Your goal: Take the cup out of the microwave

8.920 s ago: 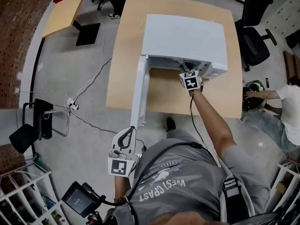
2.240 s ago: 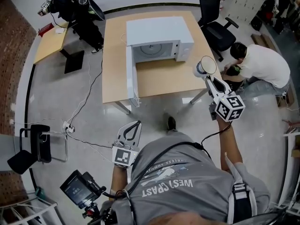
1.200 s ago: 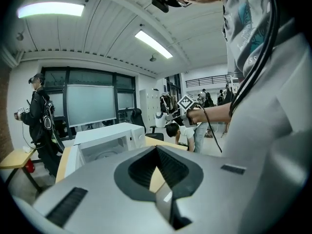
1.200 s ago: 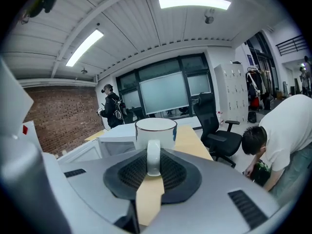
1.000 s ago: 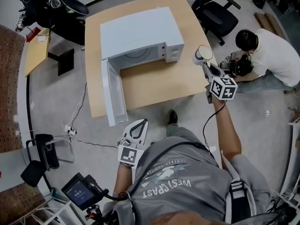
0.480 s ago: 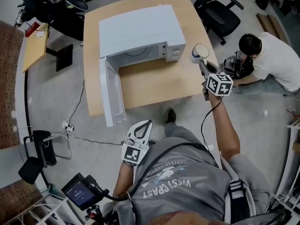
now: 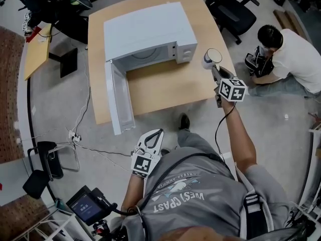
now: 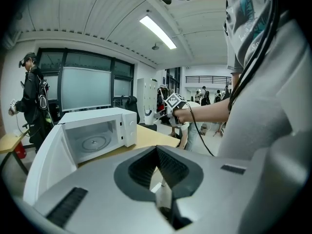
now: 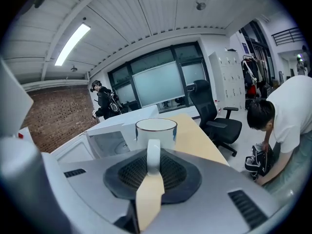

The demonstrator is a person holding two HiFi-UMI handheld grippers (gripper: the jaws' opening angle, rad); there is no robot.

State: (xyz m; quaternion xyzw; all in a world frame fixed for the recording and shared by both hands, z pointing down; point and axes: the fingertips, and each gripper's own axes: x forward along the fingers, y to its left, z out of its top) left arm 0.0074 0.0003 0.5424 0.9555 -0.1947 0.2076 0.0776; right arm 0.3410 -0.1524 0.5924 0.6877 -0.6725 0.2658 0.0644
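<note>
now: cup (image 7: 212,57) — handle pinched in right gripper (image 7: 215,70) to stay upright, seemingly above table (image 7: 165,87) edge; left gripper (image 7: 150,137) closed, empty.

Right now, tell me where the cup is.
In the head view the cup is outside the microwave, held by its handle in the right gripper, above the right edge of the table.

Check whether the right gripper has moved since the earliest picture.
Yes. The right gripper has left the microwave and now holds the cup to its right.

The cup (image 7: 212,57) and microwave (image 7: 150,29) are white (table (image 7: 165,87) tan).
</note>
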